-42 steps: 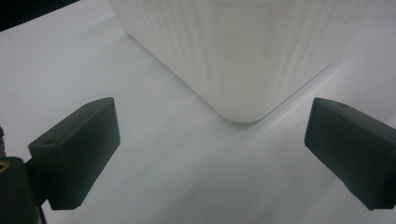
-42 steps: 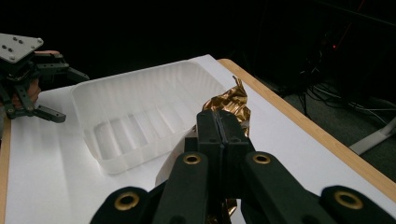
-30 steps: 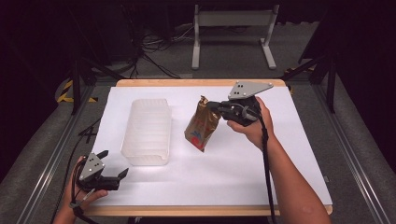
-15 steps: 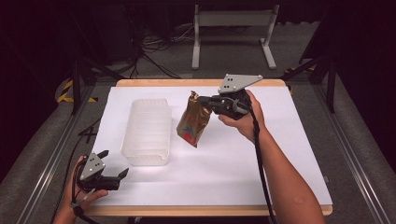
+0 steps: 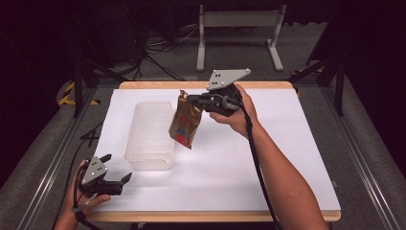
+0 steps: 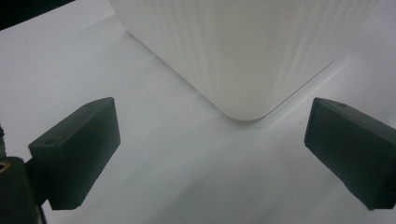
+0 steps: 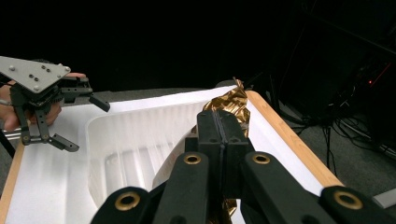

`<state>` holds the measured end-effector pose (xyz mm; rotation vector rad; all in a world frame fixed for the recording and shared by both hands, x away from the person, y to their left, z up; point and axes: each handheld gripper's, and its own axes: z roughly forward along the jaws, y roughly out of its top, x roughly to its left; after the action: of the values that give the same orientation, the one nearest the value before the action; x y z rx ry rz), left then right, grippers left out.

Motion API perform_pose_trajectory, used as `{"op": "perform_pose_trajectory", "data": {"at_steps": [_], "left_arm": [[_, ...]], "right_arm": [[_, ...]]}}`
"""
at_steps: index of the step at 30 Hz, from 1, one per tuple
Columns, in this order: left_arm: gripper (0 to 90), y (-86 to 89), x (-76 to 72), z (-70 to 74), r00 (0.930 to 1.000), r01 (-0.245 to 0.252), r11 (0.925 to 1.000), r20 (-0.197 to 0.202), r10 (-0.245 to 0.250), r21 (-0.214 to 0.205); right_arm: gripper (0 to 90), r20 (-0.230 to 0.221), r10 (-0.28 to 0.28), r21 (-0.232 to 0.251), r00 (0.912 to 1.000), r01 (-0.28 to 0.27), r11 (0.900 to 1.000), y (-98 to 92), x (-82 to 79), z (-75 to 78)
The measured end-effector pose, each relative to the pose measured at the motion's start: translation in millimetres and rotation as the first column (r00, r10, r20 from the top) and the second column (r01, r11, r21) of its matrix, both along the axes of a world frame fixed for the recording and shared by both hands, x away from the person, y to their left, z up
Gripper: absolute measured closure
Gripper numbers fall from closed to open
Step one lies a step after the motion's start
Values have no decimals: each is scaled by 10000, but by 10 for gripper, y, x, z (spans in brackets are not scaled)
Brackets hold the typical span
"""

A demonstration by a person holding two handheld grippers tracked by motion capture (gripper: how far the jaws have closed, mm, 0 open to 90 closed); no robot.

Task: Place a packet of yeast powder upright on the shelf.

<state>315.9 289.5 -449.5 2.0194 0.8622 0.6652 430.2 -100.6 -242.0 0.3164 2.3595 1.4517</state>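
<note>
In the high view the right tongs (image 5: 195, 99) were clamped on the crumpled top of a gold and red foil pouch (image 5: 186, 124), which hung clear of the white table (image 5: 268, 158), just at three o'clock of a clear plastic tub (image 5: 149, 136). The left tongs (image 5: 117, 168) rested at the table's seven o'clock corner, spread wide and holding nothing, the tub's rounded corner (image 6: 243, 112) near ahead of them.
</note>
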Motion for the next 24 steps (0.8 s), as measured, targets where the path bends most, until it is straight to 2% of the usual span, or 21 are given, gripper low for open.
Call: {"op": "perform_pose_trajectory", "data": {"at_steps": [4,5,16,24], "left_arm": [[44,1,-16,3,10000,-9,10000,-2,9,13],[44,-1,-23,0,10000,-50,10000,-21,50,-42],[43,50,-100,-8,9998,-210,9997,-47,210,-83],[43,97,-169,-8,9994,-337,9994,-62,336,-99]], "right_arm": [[896,103,261,-197,9996,-258,9995,85,19,18],[896,125,461,-102,9989,-459,9989,128,28,25],[896,266,1005,-103,9946,-1002,9949,383,98,28],[895,237,1635,-247,9863,-1630,9863,625,141,-20]]}}
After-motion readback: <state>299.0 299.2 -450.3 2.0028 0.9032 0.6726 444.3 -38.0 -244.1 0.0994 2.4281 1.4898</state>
